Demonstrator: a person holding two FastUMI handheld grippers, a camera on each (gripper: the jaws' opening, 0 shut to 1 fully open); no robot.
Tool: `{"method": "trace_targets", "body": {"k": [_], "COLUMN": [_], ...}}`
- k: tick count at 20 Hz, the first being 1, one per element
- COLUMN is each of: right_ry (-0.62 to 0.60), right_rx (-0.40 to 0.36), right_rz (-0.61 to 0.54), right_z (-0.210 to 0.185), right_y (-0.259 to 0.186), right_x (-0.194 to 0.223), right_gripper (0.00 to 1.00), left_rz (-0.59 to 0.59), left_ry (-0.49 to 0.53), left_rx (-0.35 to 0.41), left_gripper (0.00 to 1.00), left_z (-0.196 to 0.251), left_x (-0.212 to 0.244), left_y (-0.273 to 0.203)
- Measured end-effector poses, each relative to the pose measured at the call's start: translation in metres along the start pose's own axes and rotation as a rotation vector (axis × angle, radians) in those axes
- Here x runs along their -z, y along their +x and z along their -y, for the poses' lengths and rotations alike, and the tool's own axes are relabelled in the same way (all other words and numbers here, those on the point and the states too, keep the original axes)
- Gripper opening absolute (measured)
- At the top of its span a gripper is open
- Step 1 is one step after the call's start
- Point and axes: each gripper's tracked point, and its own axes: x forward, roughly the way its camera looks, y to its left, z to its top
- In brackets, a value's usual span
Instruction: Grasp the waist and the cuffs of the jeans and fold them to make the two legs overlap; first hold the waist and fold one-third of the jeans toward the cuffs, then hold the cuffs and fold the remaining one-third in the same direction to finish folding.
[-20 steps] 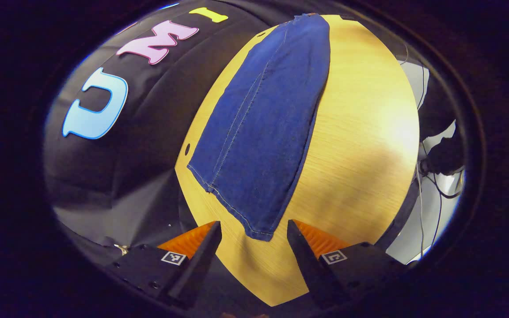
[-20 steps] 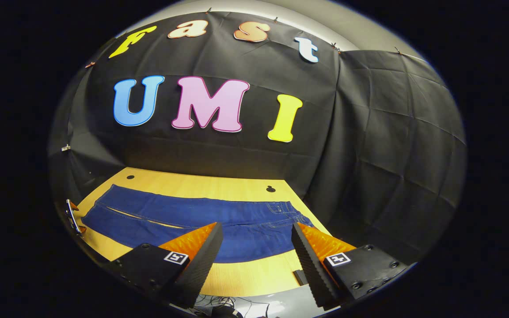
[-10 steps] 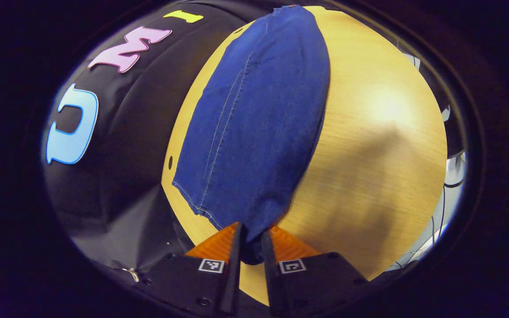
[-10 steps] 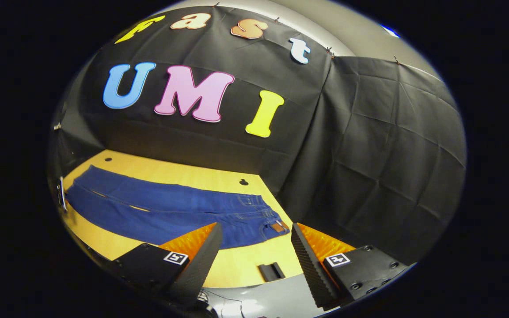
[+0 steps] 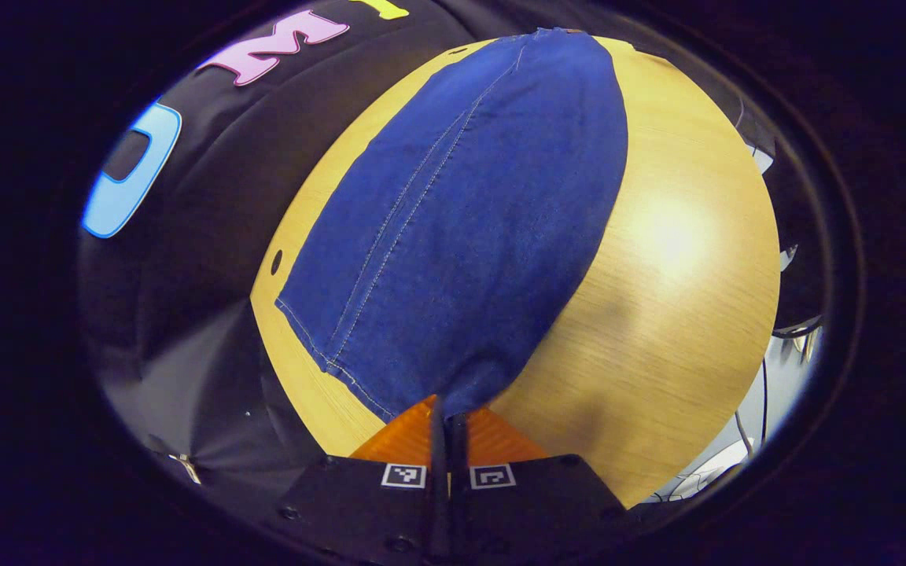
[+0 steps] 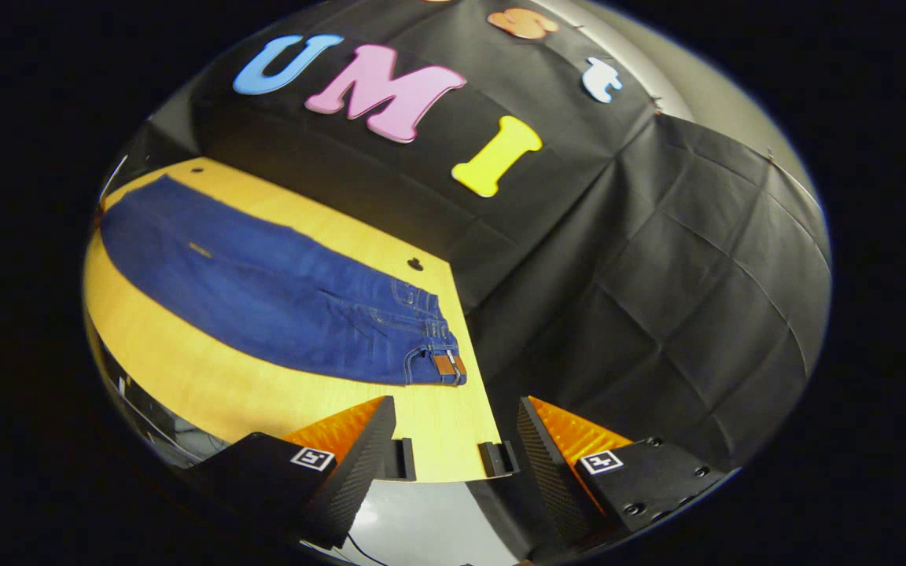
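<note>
Dark blue jeans (image 5: pixel 469 228) lie stretched along the wooden table (image 5: pixel 681 259), legs side by side. My left gripper (image 5: pixel 448 413) is shut on the near corner of the cuffs, its fingers pressed together with denim between them. In the right gripper view the jeans (image 6: pixel 264 283) run from the far left to the waist (image 6: pixel 437 346), which has a brown patch and sits near the table's right end. My right gripper (image 6: pixel 457 428) stands open above the table's front edge, short of the waist, with nothing between its fingers.
Two small black brackets (image 6: pixel 496 457) sit at the table's front edge between my right fingers. A round hole (image 6: pixel 415 264) marks the table near the back wall. Cables (image 5: pixel 791 330) hang beyond the table's far side.
My left gripper moved onto the cuff corner and went from open to shut on it. My right gripper swung right along the table toward the waist end, staying open.
</note>
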Motion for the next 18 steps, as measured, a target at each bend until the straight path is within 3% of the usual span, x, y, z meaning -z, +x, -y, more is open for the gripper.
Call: {"method": "trace_targets", "body": {"k": [4,12,18], "right_ry": [-0.171,-0.795,-0.929], "right_rx": [-0.046,-0.258,-0.296], "right_rz": [0.007,-0.010,-0.064], "right_z": [0.012,-0.010,-0.006], "right_y": [0.057,0.169,0.223], "right_x": [0.000,0.059,0.104], "right_gripper": [0.96,0.96,0.94], "left_rz": [-0.018,-0.086,-0.155], "left_ry": [0.001,-0.038,-0.022], "left_rx": [-0.010,-0.042,-0.012], "left_gripper": [0.06,0.06,0.06], "left_z": [0.000,0.002,0.004], "left_x": [-0.001,-0.003,-0.003], "left_y": [0.001,0.001,0.001]}}
